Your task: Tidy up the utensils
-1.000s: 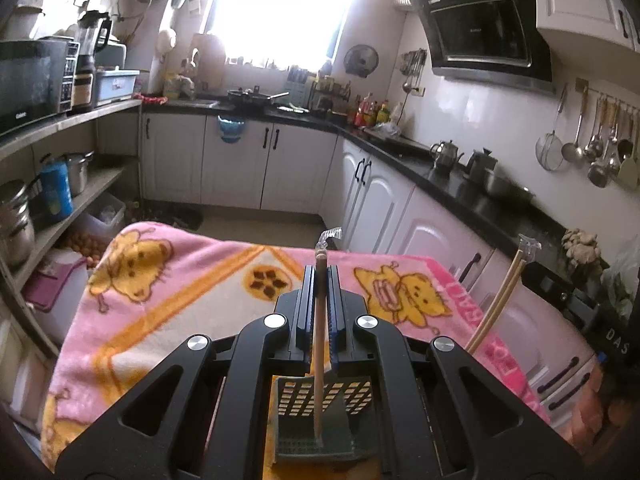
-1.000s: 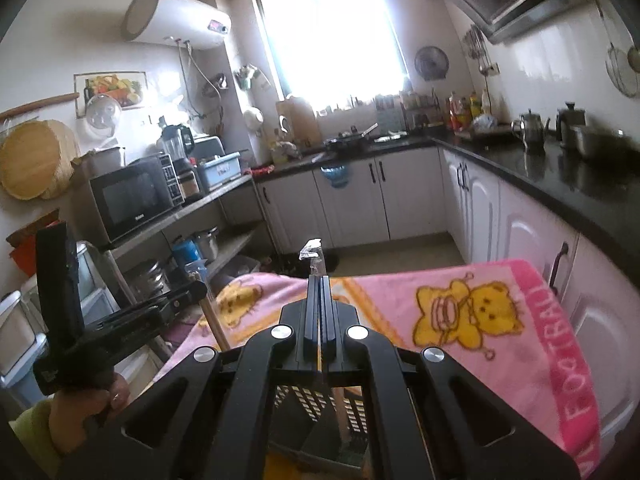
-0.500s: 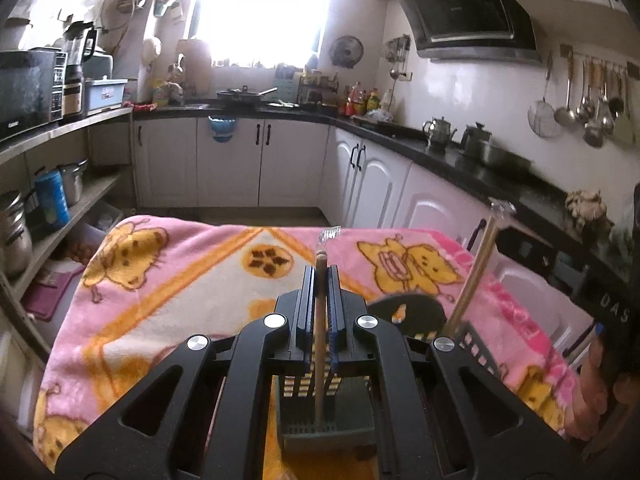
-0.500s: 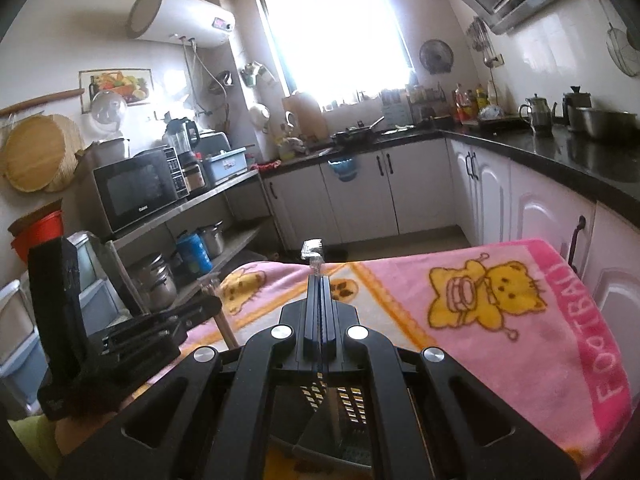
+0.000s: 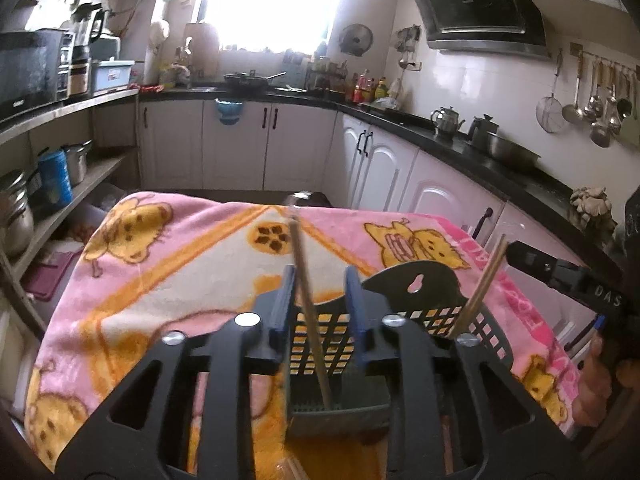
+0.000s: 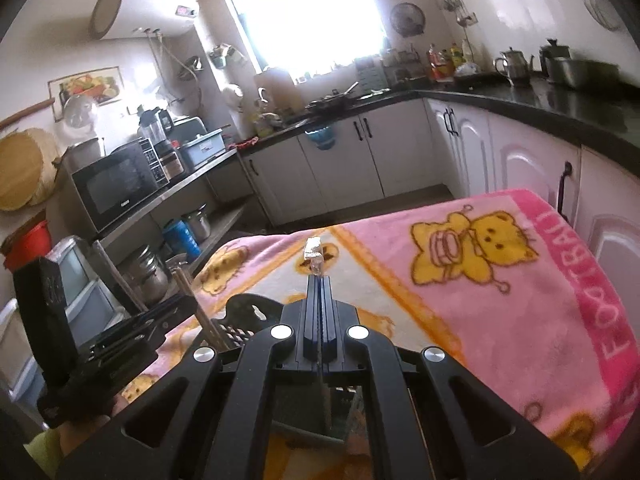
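With both tools angled downward over one spot, the entry runs near to far.

Left hand-held gripper [image 5: 320, 312]: tilted down over the basket; jaws parted and just been opening, blue pads clear of the stick between them.

Left chopstick [image 5: 310, 312]: one, pale wood, long axis near upright and leaning slightly left at the top; lower tip down inside the basket, upper end capped by a blurred clear piece. It stands free between the open pads.

Right hand-held gripper [image 6: 320, 312]: tilted down, jaws closed flat on a second stick; in the left wrist view its black body reaches in from the right.

Right chopstick [image 5: 478, 288]: one, same wood, long axis steep, top leaning right; lower end entering the basket's right side, upper end with a clear cap showing above the closed jaws.

Utensil basket [image 5: 416, 284]: one, dark green plastic, gridded walls, arched back plate with a hanging hole; directly under both tools.

Blanket [image 5: 160, 272]: one, pink and orange with yellow cartoon animals, spread over the counter beneath the basket.

Count: two chopsticks, one basket.
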`<control>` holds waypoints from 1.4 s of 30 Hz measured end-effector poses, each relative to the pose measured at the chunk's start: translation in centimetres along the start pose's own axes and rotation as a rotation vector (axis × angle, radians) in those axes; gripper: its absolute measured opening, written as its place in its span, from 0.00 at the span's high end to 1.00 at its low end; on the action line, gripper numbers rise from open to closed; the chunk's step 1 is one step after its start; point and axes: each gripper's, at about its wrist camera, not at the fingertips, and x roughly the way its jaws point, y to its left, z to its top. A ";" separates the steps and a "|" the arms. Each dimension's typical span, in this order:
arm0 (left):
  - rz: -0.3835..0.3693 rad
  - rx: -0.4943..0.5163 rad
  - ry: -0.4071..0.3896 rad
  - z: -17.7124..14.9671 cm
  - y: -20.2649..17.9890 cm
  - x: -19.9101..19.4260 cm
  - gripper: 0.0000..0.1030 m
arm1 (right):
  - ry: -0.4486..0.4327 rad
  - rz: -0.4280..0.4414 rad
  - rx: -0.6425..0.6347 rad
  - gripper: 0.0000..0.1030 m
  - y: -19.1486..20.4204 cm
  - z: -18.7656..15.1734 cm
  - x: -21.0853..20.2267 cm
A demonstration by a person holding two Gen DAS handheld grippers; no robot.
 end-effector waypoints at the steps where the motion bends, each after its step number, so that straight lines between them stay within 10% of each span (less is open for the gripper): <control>1: -0.005 -0.009 0.002 -0.1 0.1 -0.2 0.71 | 0.003 -0.004 0.002 0.98 -0.1 -0.1 -0.1; 6: -0.017 -0.010 -0.006 -0.2 0.4 -1.7 0.56 | 0.021 -0.022 0.001 0.98 -0.4 -0.2 -0.4; 10: -0.023 -0.001 -0.025 -0.3 0.4 -3.0 0.44 | 0.032 -0.024 0.030 0.68 -0.5 -0.3 -0.7; 19: -0.027 0.004 -0.068 -0.8 0.2 -6.6 0.11 | 0.032 -0.046 0.005 0.46 0.5 -0.9 -2.2; 42: 0.115 -0.114 -0.044 -8.2 3.6 -13.6 0.11 | 0.027 -0.105 -0.180 0.23 4.7 -7.5 -7.6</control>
